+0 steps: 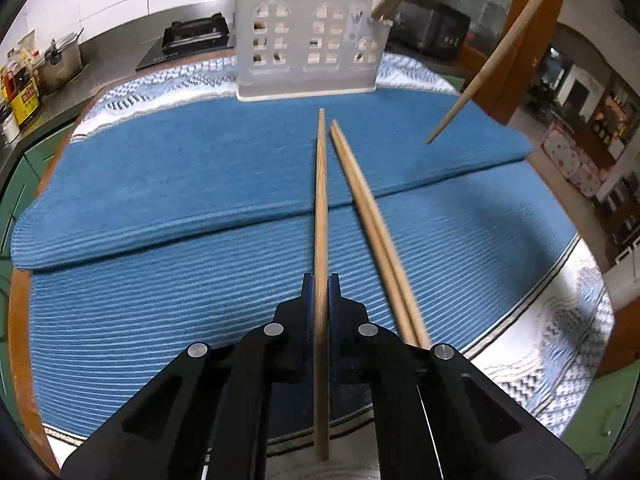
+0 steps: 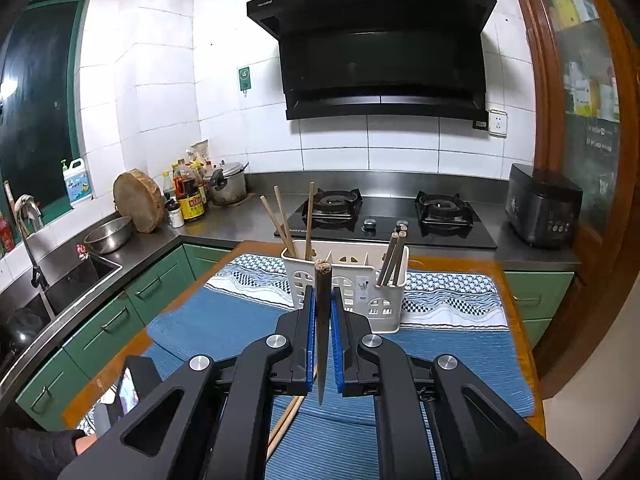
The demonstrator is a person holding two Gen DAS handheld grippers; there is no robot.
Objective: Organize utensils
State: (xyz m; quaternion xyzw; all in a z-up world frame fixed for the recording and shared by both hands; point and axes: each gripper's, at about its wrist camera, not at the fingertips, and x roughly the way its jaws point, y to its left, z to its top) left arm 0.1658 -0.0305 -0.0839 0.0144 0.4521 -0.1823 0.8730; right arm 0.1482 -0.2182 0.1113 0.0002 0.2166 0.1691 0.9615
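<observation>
While several chopsticks already stood in the white holder [image 2: 347,280] at the far end of the desk [image 2: 516,280], sorting looked partly done. Left claw [image 1: 321,280] was pinching one light chopstick [image 1: 321,200] pointed at the holder; right claw [image 2: 322,300] was pinching a dark chopstick [image 2: 322,292] upright. Two loose chopsticks [image 1: 368,216] lay on the blue mat [image 1: 160,200] just beside the left claw, not yet stowed.
</observation>
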